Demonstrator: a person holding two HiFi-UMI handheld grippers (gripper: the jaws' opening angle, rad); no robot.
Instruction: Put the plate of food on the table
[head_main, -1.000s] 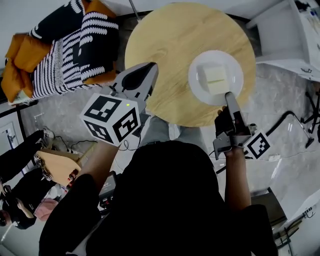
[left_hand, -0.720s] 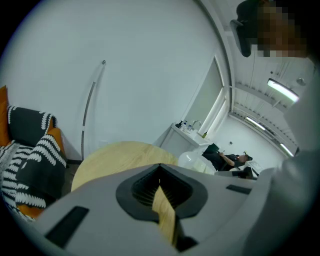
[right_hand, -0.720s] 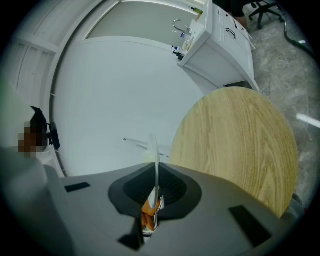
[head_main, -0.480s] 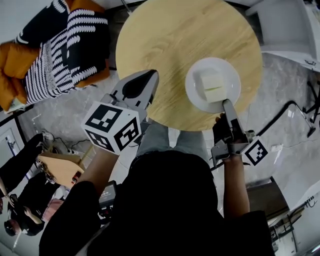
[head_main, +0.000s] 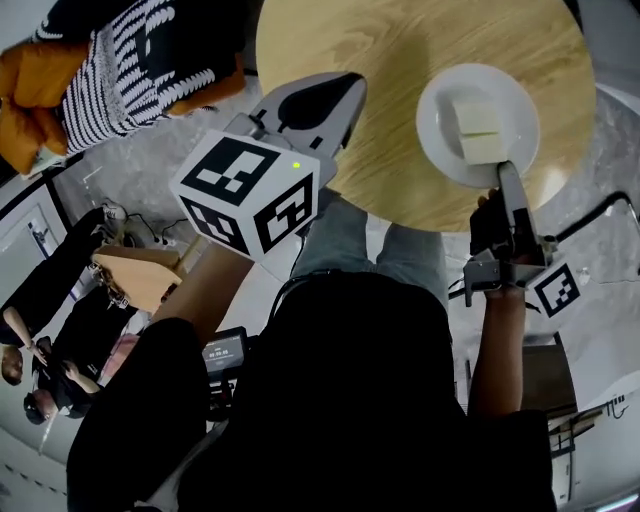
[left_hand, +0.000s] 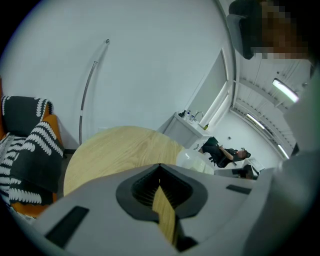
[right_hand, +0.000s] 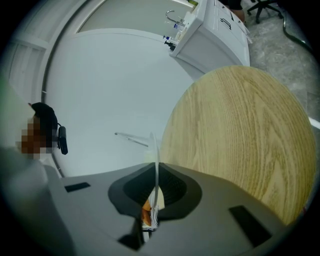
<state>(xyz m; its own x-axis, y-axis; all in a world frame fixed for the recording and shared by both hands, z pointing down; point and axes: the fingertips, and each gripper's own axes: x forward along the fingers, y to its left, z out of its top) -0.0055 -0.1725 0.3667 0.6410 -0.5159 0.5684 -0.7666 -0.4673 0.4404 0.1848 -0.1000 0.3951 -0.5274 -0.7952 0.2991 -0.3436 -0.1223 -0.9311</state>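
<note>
**A:** What's biggest from the head view?

**B:** The round wooden table (head_main: 400, 70), out in front of the person. There are striped cushions (head_main: 130, 60) to its left. Only the gripper views look beyond it. A white counter (right_hand: 210, 30) with a tap stands past the far edge, and the left gripper view catches a seated person (left_hand: 222, 152) far off to the right.

**A:** And the tongs?

**B:** The left gripper (head_main: 340, 95) hangs over the table's near left edge. Its own view shows the jaws drawn together to a thin slit. Nothing is gripped, and only wood grain shows through the gap.

**A:** Where's the plate?

**B:** The white plate (head_main: 440, 140) is over the near right part of the tabletop. The right gripper (head_main: 505, 172) is clenched on its near rim. From above you see the full disc. The right gripper view shows it only edge-on, a thin pale line (right_hand: 156, 167) pinched between the jaws. No view tells me whether its base touches the wood.

**A:** And the food?

**B:** A pale block of food (head_main: 478, 130) sits on the middle of the plate. Only the head view shows it. The left gripper view catches just a white sliver of the plate (left_hand: 192, 160) above its jaws.
</note>
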